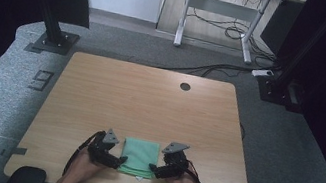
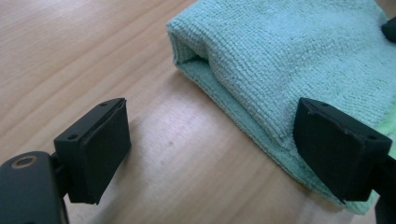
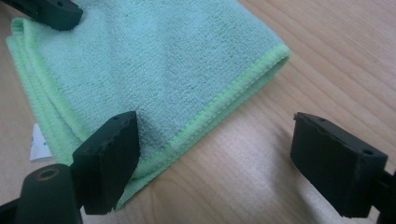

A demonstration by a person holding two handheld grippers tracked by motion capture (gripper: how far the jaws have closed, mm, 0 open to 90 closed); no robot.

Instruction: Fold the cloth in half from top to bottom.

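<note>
At the near edge of the high view, two forearms come in at about 6 o'clock, each hand carrying one claw. The left claw (image 1: 122, 160) sits at 9 o'clock of the folded green cloth (image 1: 139, 156); the right claw (image 1: 153, 168) sits at 3 o'clock of it. Both stand wide, gripping nothing. In the left gripper view, one jaw of the left claw (image 2: 212, 151) hangs over the cloth (image 2: 289, 60) edge and the other over bare wood. In the right gripper view the right claw (image 3: 215, 158) straddles the cloth's (image 3: 154, 60) hemmed edge the same way.

The cloth lies flat on the surface (image 1: 149, 99), near its front edge, folded into several layers, with a small white tag (image 3: 39, 145) peeking out below.

Risks, as I judge them: a claw closing now may pinch only the top layer, so the fold opens unevenly; or a jaw may push the edge instead of sliding under it, bunching the cloth. Uneven pulls would skew it, and it lies close enough to the front edge to be dragged off.

Count: one cloth, two claws, one tag, one round hole (image 1: 185, 86) at 12 o'clock on the surface.
</note>
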